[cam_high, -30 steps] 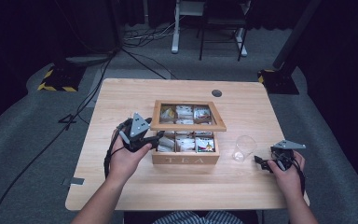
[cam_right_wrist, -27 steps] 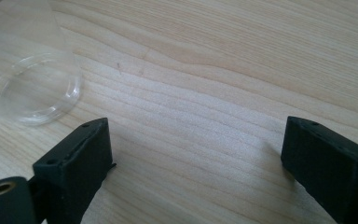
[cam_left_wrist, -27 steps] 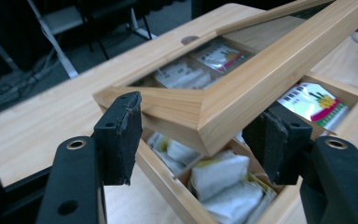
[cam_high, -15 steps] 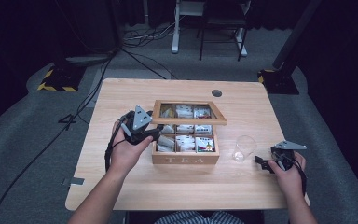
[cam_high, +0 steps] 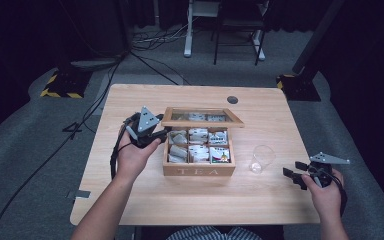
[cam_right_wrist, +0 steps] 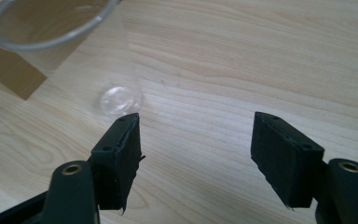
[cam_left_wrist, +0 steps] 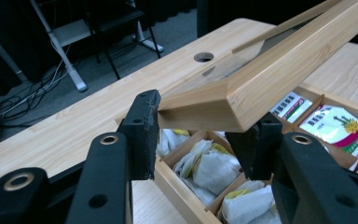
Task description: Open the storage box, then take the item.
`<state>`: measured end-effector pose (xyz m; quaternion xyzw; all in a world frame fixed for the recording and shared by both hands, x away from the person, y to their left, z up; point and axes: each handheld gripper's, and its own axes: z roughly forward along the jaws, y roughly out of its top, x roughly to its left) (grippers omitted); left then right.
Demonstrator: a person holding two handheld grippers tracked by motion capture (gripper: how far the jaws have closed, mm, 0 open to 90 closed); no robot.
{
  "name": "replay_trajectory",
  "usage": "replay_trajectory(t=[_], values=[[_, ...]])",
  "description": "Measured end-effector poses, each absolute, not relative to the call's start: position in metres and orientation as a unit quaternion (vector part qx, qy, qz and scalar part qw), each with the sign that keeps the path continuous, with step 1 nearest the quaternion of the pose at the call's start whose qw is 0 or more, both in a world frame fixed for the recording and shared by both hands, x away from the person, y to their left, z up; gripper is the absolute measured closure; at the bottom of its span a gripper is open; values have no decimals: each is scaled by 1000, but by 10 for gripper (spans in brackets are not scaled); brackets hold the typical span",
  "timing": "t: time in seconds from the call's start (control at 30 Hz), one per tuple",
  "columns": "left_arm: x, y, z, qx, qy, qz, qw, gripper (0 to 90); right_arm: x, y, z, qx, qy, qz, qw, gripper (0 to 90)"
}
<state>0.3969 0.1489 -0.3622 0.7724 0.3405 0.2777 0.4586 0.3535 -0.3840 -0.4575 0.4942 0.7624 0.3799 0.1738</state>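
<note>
A wooden tea box (cam_high: pixel 198 171) marked TEA stands mid-table with several tea bags (cam_left_wrist: pixel 205 163) in its compartments. Its glass-paned lid (cam_high: pixel 202 117) is tilted up from the back. My left gripper (cam_high: pixel 162 134) is shut on the lid's left front corner, and in the left gripper view both pads (cam_left_wrist: pixel 144 135) press the wooden frame (cam_left_wrist: pixel 284 60) of that lid. A clear plastic cup (cam_high: pixel 261 159) stands upright right of the box. My right gripper (cam_high: pixel 291 176) hovers near the table's right edge, open; its jaws have just been closing with nothing between them, the cup (cam_right_wrist: pixel 74 46) ahead to their left.
The light wooden table (cam_high: pixel 130 200) has a round cable hole (cam_high: pixel 232 99) at the back. Bare tabletop (cam_right_wrist: pixel 261 56) lies under the right gripper. Behind the table are cables on the grey floor and a chair base (cam_high: pixel 220 30).
The left gripper has slid right onto the lid's corner and closed on it. The lid has swung up, uncovering the back row of tea bags. The right hand has lifted a little.
</note>
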Motion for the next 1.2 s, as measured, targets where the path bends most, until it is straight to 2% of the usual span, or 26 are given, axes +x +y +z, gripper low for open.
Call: replay_trajectory(t=[0.47, 0.9, 1.2], values=[[405, 150, -357, 771, 334, 280, 465, 550, 338, -362, -415, 469, 771, 398, 163, 359], [410, 148, -352, 767, 341, 281, 465, 550, 334, -341, -402, 451, 777, 414, 150, 342], [412, 148, -351, 769, 342, 277, 464, 550, 334, -307, -389, 423, 781, 438, 139, 316]])
